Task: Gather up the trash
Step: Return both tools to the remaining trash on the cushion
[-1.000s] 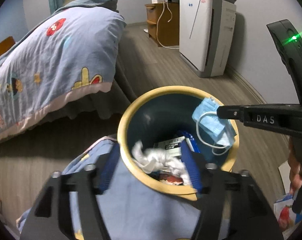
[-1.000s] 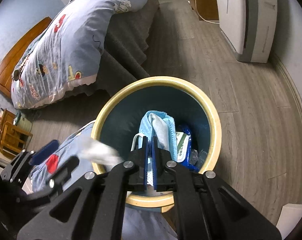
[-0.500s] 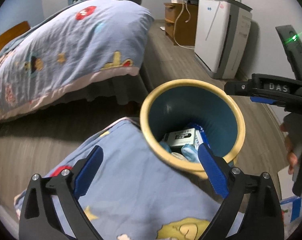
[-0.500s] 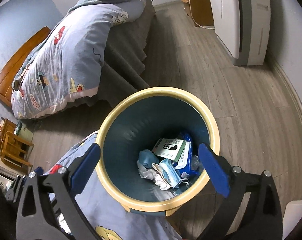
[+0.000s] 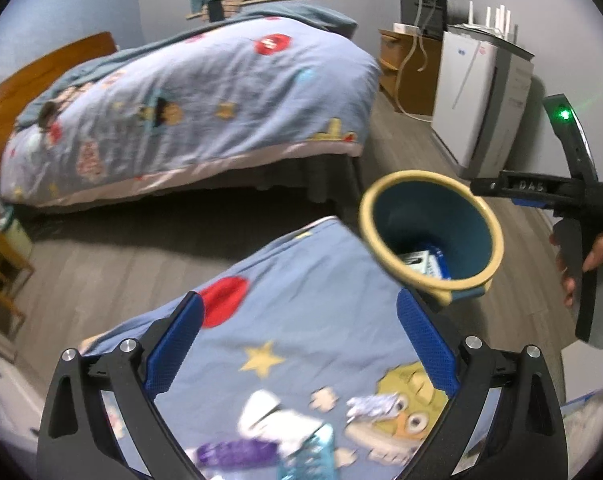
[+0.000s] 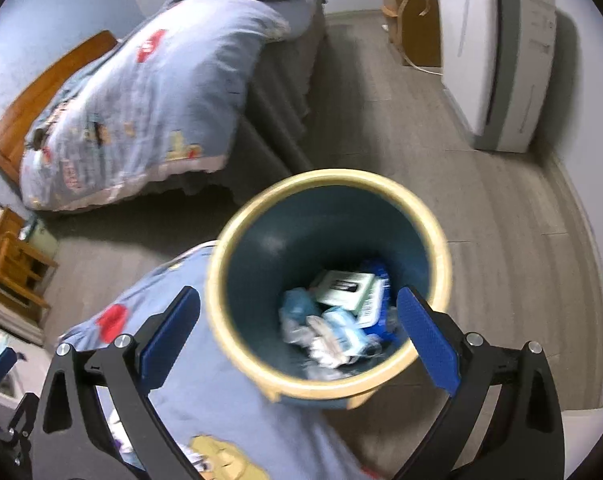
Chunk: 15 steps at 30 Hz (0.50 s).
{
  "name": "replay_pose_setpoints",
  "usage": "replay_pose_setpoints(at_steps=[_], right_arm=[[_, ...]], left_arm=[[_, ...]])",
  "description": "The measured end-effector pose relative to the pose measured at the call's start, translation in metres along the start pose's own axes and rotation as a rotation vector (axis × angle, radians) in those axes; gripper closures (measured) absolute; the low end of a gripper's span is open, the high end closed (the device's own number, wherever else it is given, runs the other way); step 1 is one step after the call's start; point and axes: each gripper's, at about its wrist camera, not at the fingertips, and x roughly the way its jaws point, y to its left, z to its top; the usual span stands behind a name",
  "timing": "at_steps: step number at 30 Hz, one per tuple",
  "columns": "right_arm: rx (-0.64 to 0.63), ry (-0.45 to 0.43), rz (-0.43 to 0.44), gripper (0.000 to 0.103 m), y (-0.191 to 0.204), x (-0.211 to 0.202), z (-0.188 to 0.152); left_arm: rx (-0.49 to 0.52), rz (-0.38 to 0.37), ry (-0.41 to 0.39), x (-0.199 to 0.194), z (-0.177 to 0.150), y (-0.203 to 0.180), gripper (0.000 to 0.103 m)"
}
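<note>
Hovering wide and empty, the right tool [image 6: 297,336] is above the trash bin [image 6: 237,240]; the left tool [image 5: 297,344], also wide, holds nothing over the blanket [image 5: 301,280].

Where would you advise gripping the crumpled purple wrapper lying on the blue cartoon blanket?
Take the purple wrapper at its middle, from above: it seems to lie flat and elongated, so the open left gripper could pinch across its narrow width.
</note>
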Motion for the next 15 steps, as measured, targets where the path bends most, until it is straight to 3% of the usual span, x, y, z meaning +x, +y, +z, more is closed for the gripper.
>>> replay_pose_setpoints(at_steps=[9, 15], right_arm=[[-0.129, -0.015, 0.042, 0.006, 0.058, -0.030, -0.024], [-0.201, -0.001, 0.024, 0.006, 0.087, -0.038, -0.047]], left_arm=[[-0.104, 0.074, 0.000, -0.058, -0.049, 0.063, 0.007], [-0.245, 0.090, 0.021, -0.077, -0.089, 0.103, 0.006]])
